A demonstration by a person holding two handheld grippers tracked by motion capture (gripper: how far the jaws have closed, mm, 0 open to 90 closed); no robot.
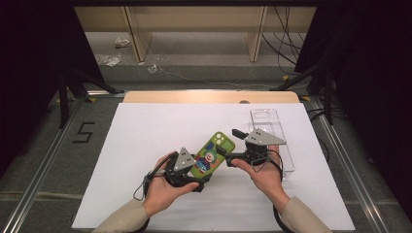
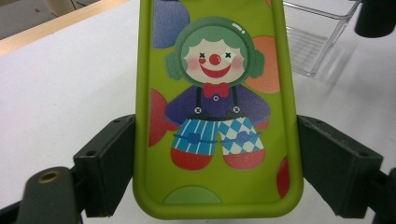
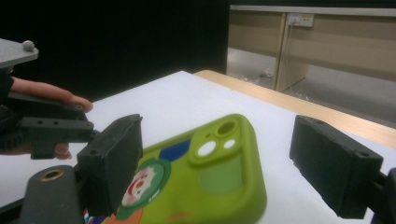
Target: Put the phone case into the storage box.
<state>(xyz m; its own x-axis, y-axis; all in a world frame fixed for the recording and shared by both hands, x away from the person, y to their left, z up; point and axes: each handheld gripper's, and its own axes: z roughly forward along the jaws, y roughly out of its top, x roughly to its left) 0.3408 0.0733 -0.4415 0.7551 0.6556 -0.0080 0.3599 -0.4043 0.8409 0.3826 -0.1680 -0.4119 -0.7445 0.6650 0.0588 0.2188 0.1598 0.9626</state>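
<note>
high view: green clown phone case (image 1: 213, 154), lifted above the white surface (image 1: 145, 145), pinched at its lower end by the left tongs (image 1: 190, 171). right tongs (image 1: 228, 155) spread around its camera end, not pressing. step: two-handed handover. next: close right tongs squarely. clear tray (image 1: 272, 138) beside.

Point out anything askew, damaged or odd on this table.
Nothing stands out. The green clown phone case looks intact, gripped by its long edges in the left gripper. The clear case lies flat on the white sheet; no spills.
</note>
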